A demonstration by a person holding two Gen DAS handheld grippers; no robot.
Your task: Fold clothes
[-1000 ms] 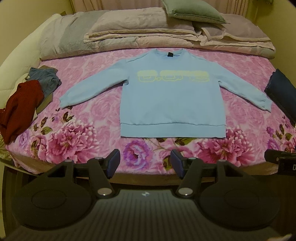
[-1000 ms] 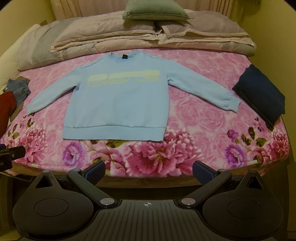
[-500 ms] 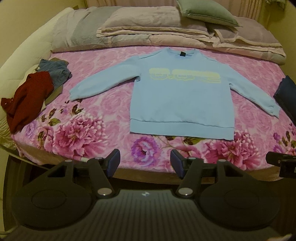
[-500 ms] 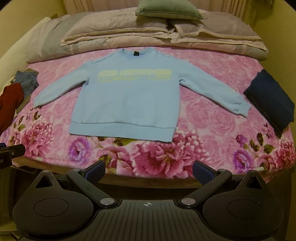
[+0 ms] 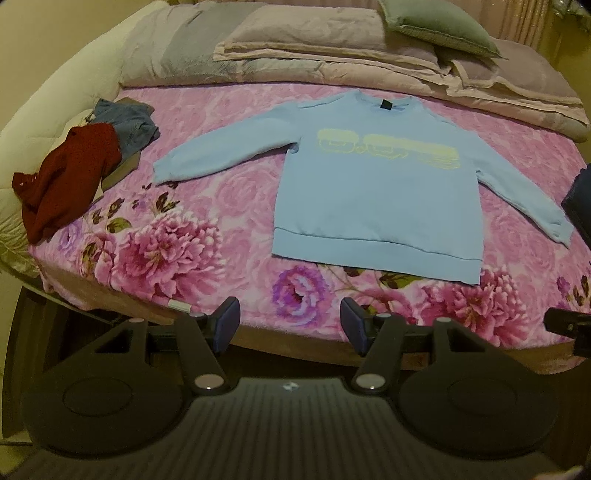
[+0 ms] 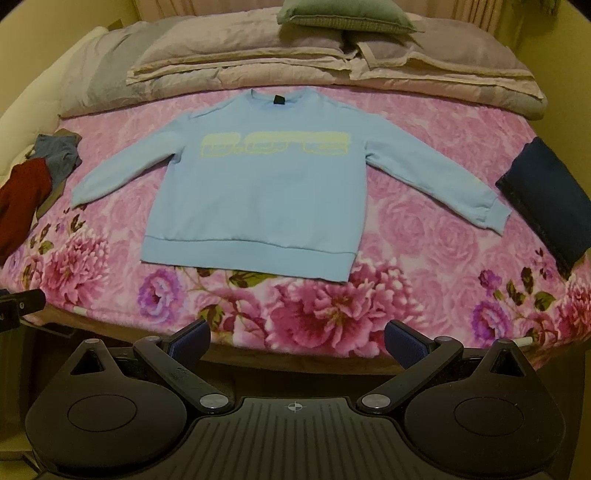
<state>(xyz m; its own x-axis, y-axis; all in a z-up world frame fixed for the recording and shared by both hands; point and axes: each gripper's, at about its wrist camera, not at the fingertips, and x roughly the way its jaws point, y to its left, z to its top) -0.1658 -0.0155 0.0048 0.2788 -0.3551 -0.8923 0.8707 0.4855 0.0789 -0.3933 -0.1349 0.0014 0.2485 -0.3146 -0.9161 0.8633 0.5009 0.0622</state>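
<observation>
On the bed (image 6: 424, 236), at twelve o'clock from both tools, my blue sweatshirt (image 6: 258, 199) lies flat, unfolded. Left tool (image 5: 290, 325) and right tool (image 6: 297, 339) gape empty; next I should reach a sleeve.

Open floral bedspread (image 6: 424, 236) straight ahead of both tools. Light-blue sweatshirt (image 6: 258, 206) lies flat w/ sleeves spread, low enough to pass over. Left of the left gripper (image 5: 290, 325): heap of red garment (image 5: 62, 177) and grey-blue clothes (image 5: 127, 125), bulky. Right of the right gripper (image 6: 297, 338): folded dark-navy item (image 6: 546, 195) near bed edge. Far end blocked by stacked quilts (image 6: 295, 70) & green pillow (image 6: 343, 14). Near edge of the bed is bare betw. fingertips and the sweatshirt hem.
</observation>
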